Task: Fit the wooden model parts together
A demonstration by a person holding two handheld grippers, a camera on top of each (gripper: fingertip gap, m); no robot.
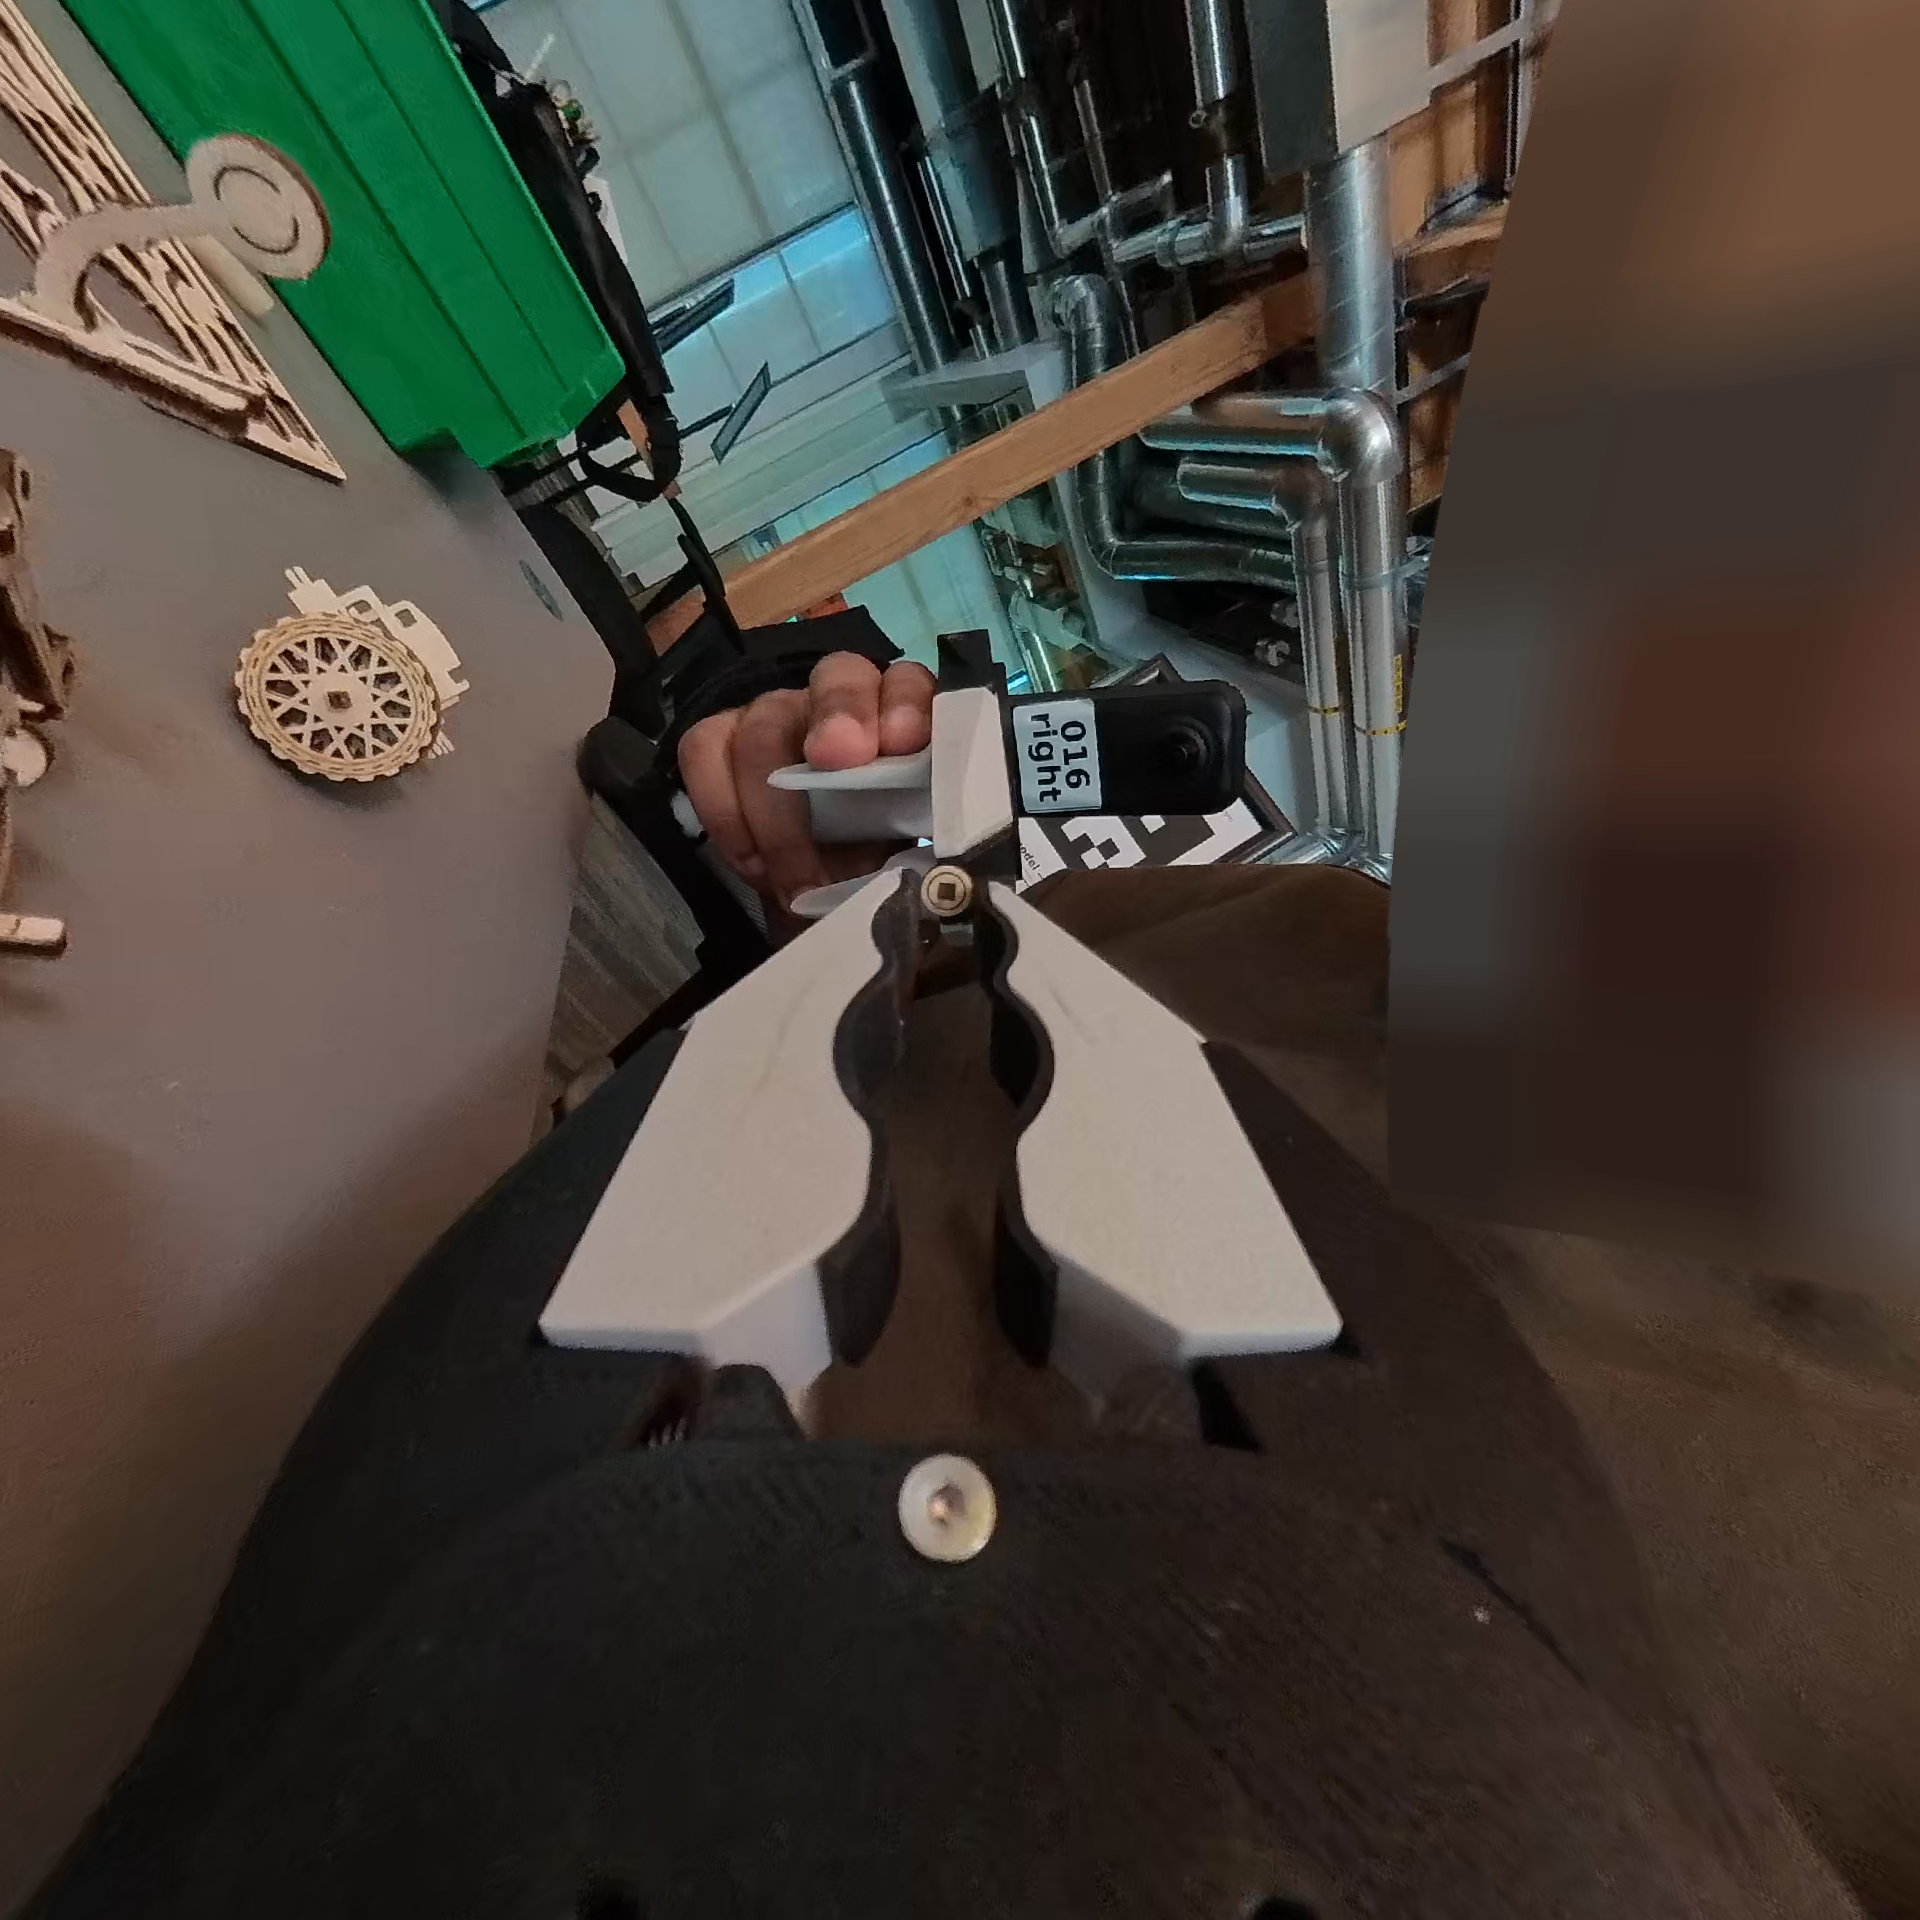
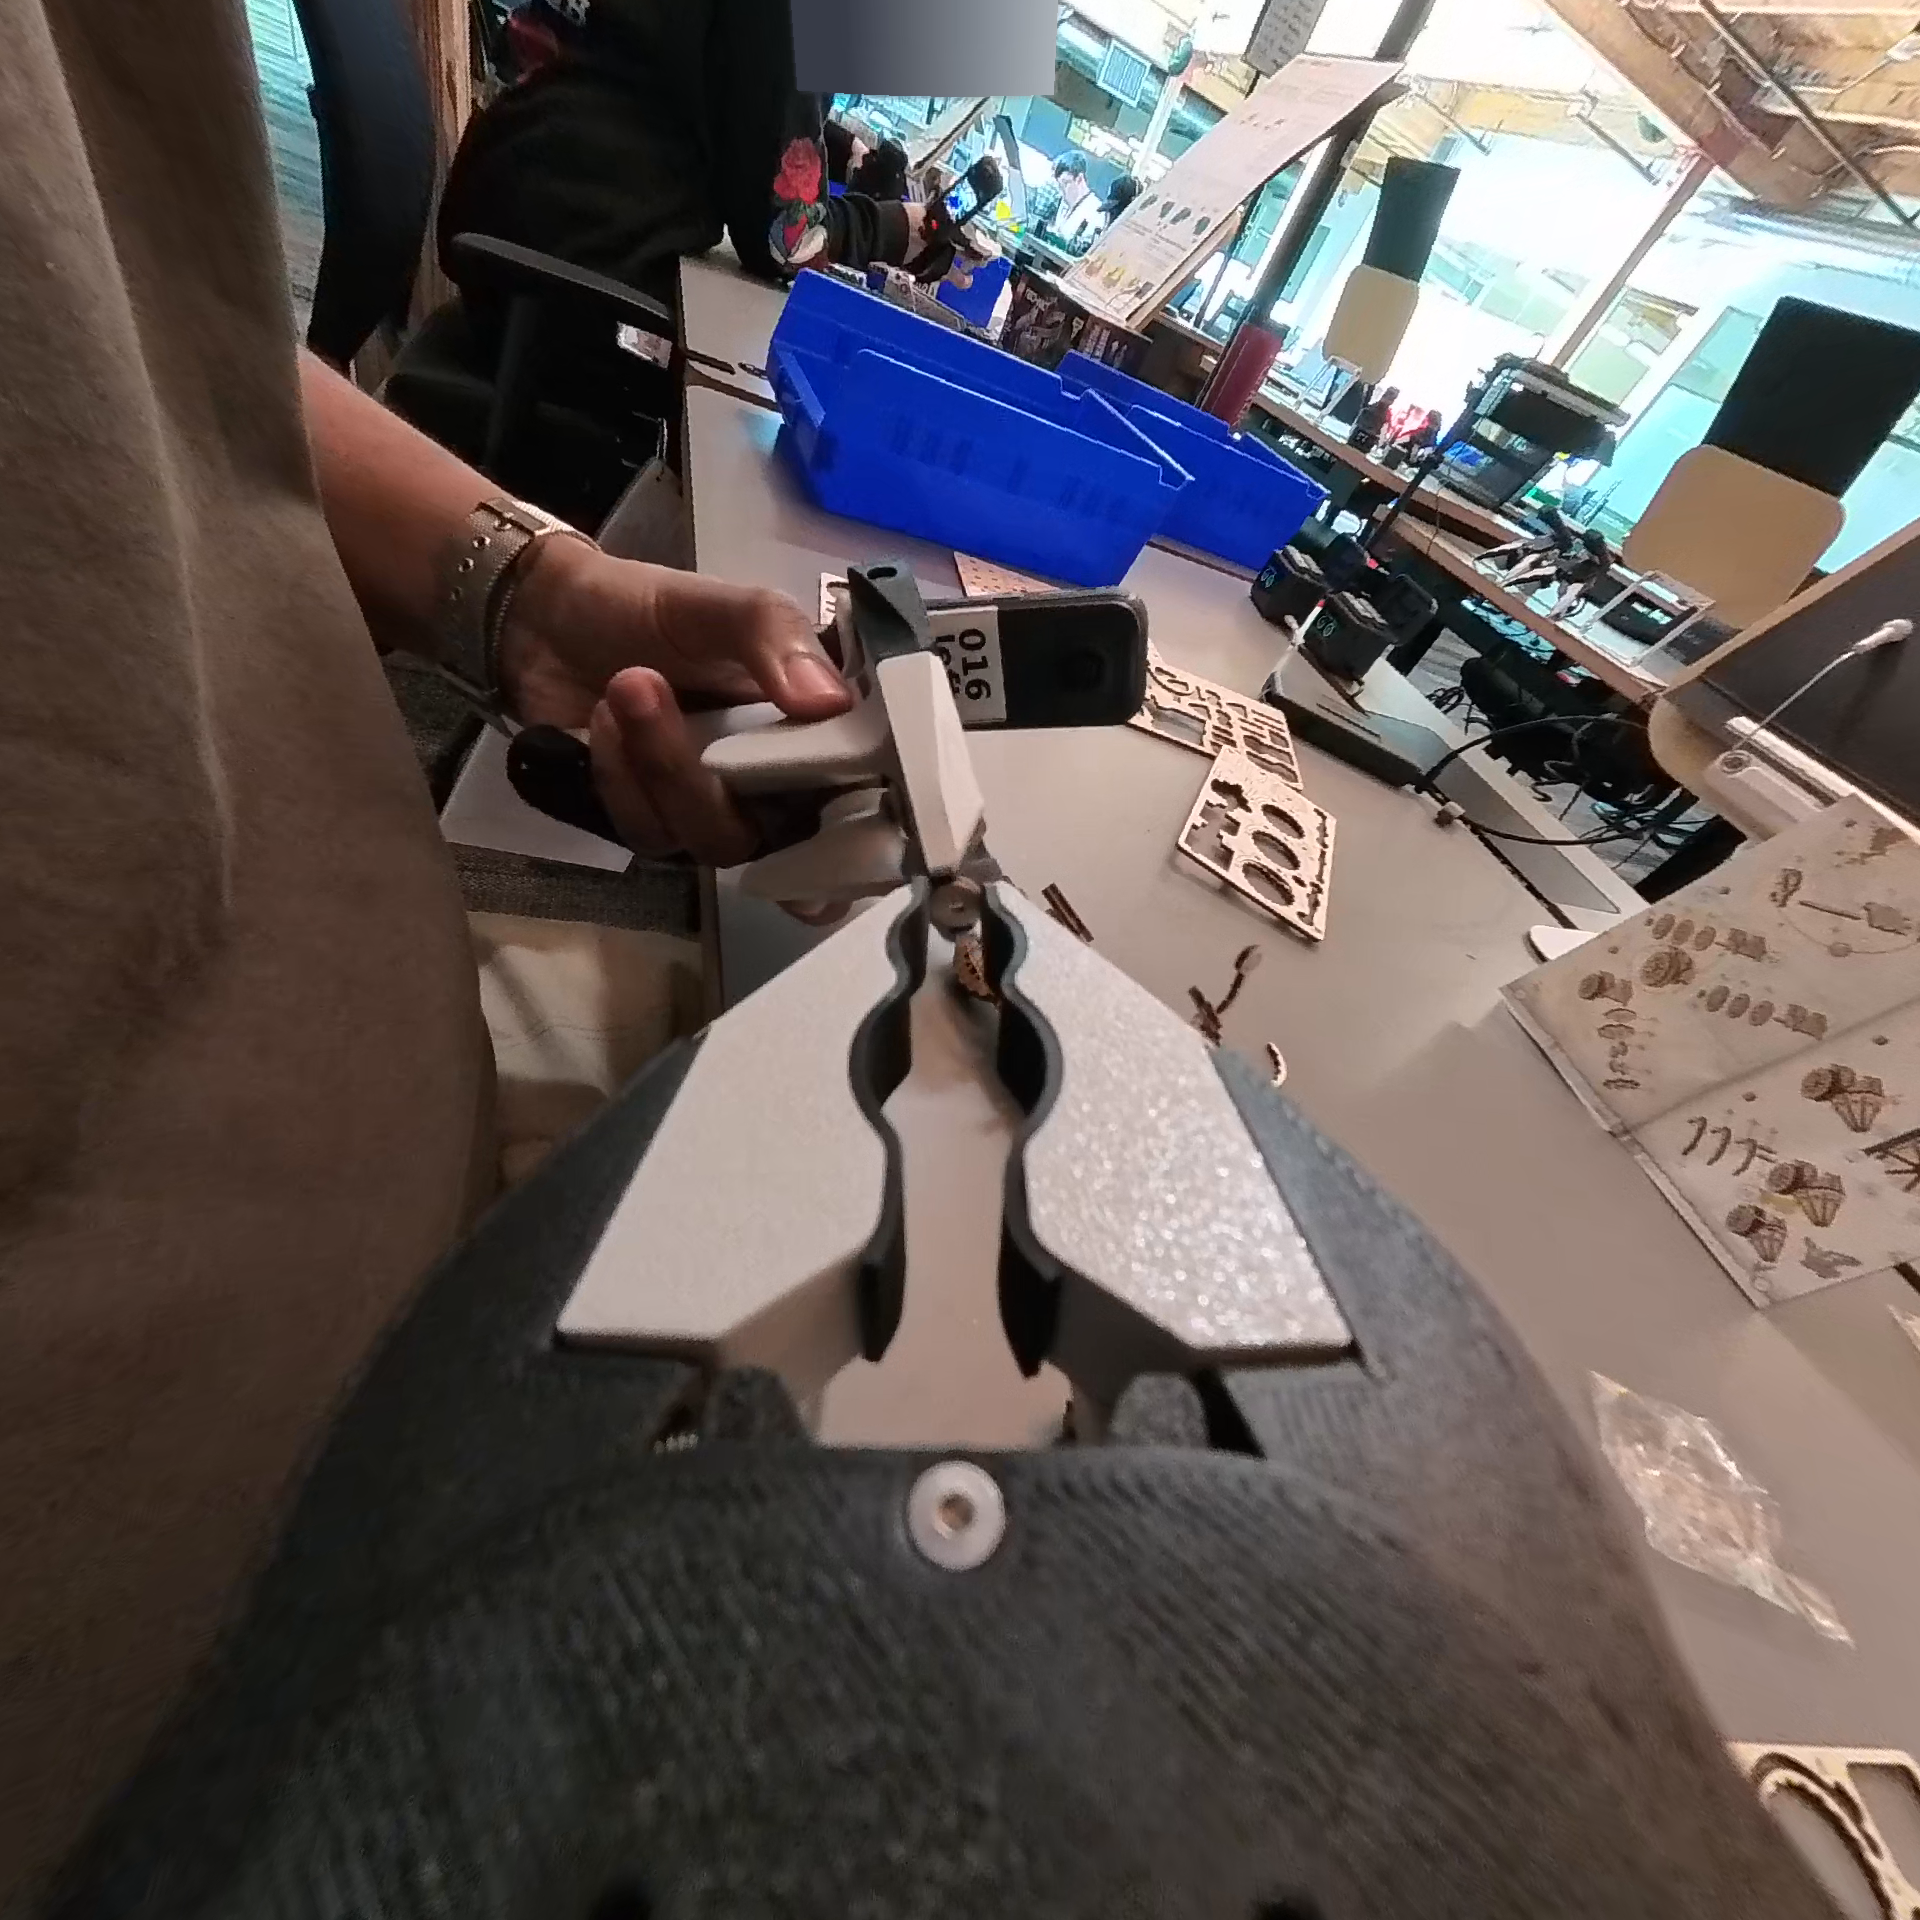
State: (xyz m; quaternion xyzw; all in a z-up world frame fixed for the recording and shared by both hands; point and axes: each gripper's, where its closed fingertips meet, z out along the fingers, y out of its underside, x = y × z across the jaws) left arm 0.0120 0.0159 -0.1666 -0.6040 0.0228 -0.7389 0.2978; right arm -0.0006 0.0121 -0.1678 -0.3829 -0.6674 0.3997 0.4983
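My left gripper [image 1: 948, 902] is shut on a small round wooden disc [image 1: 948, 890] with a square hole, pinched at its fingertips. The right gripper [image 1: 971, 847] faces it tip to tip, just above the disc. In the right wrist view my right gripper [image 2: 958, 928] is shut on a small toothed wooden piece [image 2: 971, 975] between its fingers. The disc [image 2: 956, 902] shows dimly at the tips, right under the left gripper [image 2: 961, 868]. Both are held in the air off the edge of the grey table [image 2: 1351, 1049]. How the two parts meet is hidden.
A spoked wooden wheel [image 1: 335, 694], cut wooden sheets [image 1: 135, 312] and a green bin [image 1: 395, 229] are on the table. The right wrist view shows blue bins [image 2: 966, 457], a punched wooden sheet [image 2: 1262, 842], loose small pieces [image 2: 1226, 987], instruction pages [image 2: 1745, 1049] and a plastic bag [image 2: 1704, 1496]. Only a small space, under 4 cm, lies between the two pairs of fingers.
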